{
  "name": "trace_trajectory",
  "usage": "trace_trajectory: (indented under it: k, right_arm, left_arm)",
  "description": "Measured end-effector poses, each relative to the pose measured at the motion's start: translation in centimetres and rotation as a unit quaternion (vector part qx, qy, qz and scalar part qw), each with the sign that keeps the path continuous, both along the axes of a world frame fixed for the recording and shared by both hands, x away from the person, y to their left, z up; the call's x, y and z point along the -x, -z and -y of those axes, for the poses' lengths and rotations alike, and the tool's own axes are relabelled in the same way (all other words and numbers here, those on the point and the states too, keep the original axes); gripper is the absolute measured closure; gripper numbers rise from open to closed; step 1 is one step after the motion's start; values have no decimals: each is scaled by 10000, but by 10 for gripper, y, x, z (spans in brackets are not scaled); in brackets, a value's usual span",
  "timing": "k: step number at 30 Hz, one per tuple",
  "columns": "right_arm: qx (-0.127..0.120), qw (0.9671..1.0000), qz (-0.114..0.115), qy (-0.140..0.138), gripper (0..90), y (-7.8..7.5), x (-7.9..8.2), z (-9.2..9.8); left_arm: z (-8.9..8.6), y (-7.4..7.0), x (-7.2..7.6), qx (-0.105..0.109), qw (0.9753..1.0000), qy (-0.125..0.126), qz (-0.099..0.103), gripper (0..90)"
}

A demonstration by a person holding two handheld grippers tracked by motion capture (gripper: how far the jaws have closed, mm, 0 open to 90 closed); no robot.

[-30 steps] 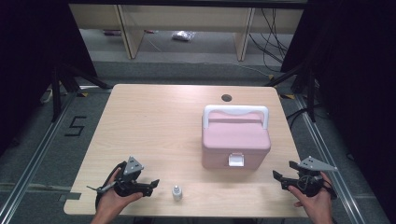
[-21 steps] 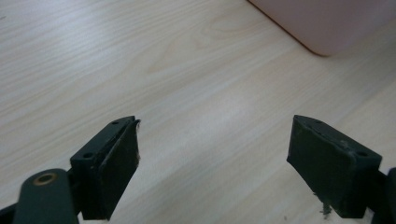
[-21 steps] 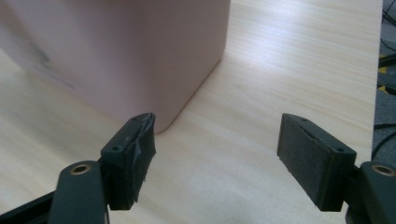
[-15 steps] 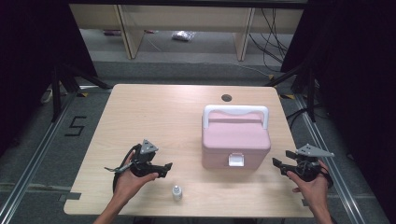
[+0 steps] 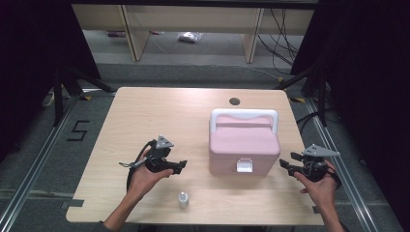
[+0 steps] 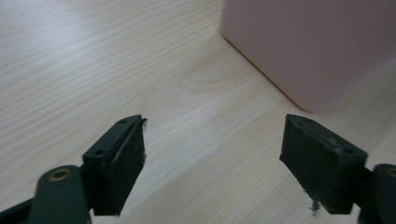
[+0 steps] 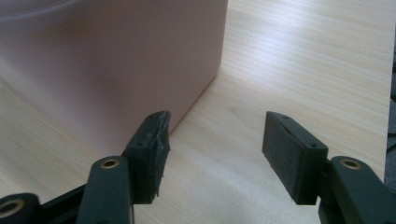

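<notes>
box: pink box, white handle and front latch, lid down, right of centre on the table.
left gripper: yours, spread wide, empty, near its left side.
right gripper: spread, empty, by its right corner.

Both hands reach in from the near edge, left gripper and right gripper facing inward, fingers spread wide

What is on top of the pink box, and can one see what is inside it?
On the pink box only its own white handle lies, folded back over the lid. The white latch at the front looks closed, so the inside is covered and cannot be seen.
</notes>
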State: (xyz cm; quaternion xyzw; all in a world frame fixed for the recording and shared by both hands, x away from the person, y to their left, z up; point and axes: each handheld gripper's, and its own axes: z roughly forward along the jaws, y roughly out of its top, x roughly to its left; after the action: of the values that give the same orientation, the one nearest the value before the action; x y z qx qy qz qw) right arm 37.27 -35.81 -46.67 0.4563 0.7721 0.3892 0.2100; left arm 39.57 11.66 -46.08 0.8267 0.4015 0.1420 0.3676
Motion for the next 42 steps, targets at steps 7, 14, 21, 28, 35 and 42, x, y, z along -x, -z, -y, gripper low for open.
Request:
trace_trajectory:
  k: [7, 14, 21, 28, 35, 42]
  right_arm:
    - [-73, 9999, -29, -69, 564, 0, -10, -1]
    - [43, 9998, 103, -171, 735, -1, -19, -4]
    - [41, 9995, 201, -255, 874, -1, -26, -4]
    - [-134, 9996, 57, -261, 900, -1, -25, -10]
    - [-164, 9987, 125, -463, 900, -1, -25, -17]
    - [-185, 9976, 233, -623, 900, -3, -25, -19]
  left_arm:
    - [15, 1, -11, -152, 9990, 328, 250, 562]
    - [28, 2, -21, -75, 9986, 410, 316, 793]
    - [42, 0, -26, 55, 9978, 573, 326, 893]
    - [56, 2, -30, 146, 9966, 757, 296, 896]
    - [61, 3, -33, 279, 9964, 762, 247, 896]
    - [69, 1, -32, 371, 9950, 889, 251, 896]
